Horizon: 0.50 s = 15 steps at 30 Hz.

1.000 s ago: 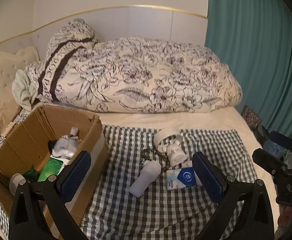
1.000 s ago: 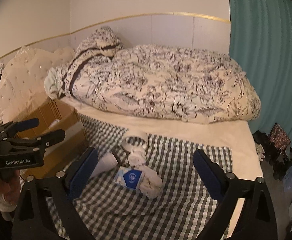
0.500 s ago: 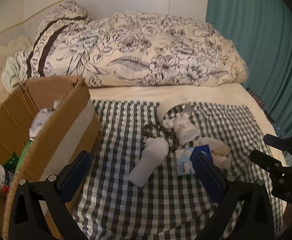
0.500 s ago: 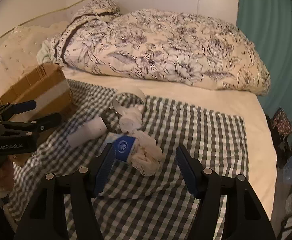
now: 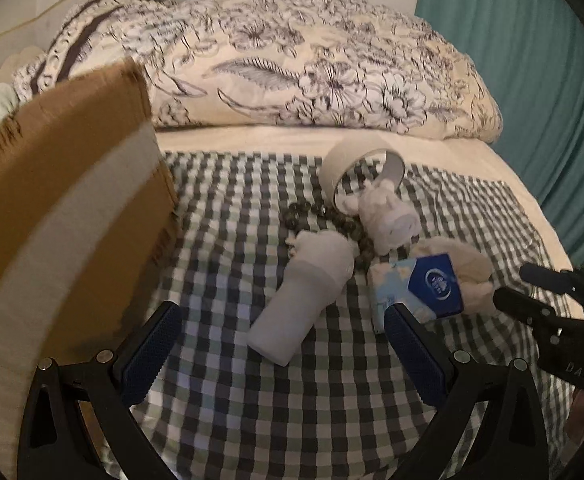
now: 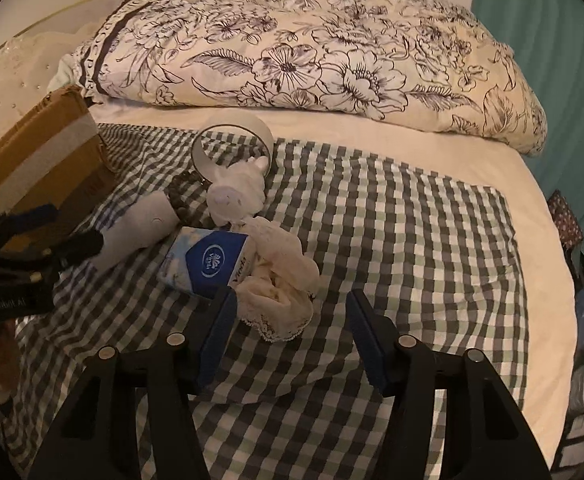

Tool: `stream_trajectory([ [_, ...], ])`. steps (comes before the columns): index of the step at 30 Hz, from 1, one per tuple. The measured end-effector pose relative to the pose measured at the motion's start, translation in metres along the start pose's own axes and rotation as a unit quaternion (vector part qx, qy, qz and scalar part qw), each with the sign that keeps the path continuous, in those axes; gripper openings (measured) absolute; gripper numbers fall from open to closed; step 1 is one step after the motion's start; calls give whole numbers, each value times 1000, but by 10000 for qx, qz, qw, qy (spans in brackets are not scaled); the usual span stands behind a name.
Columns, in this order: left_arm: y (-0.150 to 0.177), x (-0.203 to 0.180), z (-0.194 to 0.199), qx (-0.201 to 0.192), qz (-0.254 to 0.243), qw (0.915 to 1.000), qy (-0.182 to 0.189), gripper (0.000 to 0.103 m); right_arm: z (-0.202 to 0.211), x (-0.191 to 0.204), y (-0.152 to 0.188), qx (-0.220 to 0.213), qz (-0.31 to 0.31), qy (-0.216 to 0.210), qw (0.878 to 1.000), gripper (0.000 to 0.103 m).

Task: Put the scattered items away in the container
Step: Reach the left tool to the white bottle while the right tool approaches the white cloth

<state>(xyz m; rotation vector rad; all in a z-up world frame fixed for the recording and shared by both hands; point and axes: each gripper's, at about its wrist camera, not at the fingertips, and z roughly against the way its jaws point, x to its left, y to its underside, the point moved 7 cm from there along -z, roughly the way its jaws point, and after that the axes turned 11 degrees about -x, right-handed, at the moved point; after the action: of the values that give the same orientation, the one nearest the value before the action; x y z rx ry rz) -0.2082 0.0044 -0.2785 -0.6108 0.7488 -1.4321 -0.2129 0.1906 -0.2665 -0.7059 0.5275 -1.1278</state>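
Right gripper [image 6: 292, 316] lower, perhaps over cloth [image 6: 280, 292]

Both wrist views angled down, close over the checked cloth [image 5: 332, 400], sharing the tissue pack [image 6: 212, 260]

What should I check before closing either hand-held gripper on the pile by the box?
1. Left hand-held gripper open with nothing between the pads: ok.
2. White bottle lined up ahead of the left one, lying on its side on the checked cloth: ok.
3. Right hand-held gripper jaws closing, pads not yet pressing on anything: ok.
4. Lace cloth ahead of the right one, free of the tissue pack: not ok, they touch.
5. Bead string clear of the bottle: cannot tell, it runs behind it.
6. Room in the cardboard box: cannot tell, only its outer wall shows.
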Motion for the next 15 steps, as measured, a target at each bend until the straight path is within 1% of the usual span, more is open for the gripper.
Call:
stream_trajectory([
  [5, 3, 1, -15, 33, -22, 10000, 4, 103, -15, -1, 6, 140, -11, 137, 9998, 57],
  [7, 5, 2, -23, 139, -46, 9999, -76, 103, -19, -4, 6, 145, -41, 251, 9996, 57],
  [8, 6, 3, -27, 180, -71, 9998, -109, 100, -22, -6, 7, 163, -78, 295, 9994, 57],
  [14, 7, -2, -40, 257, -68, 9996, -36, 100, -35, -7, 13, 347, -130, 322, 9988, 57],
  [15, 7, -2, -42, 254, -48, 9997, -16, 100, -36, -7, 13, 361, -128, 322, 9987, 59],
])
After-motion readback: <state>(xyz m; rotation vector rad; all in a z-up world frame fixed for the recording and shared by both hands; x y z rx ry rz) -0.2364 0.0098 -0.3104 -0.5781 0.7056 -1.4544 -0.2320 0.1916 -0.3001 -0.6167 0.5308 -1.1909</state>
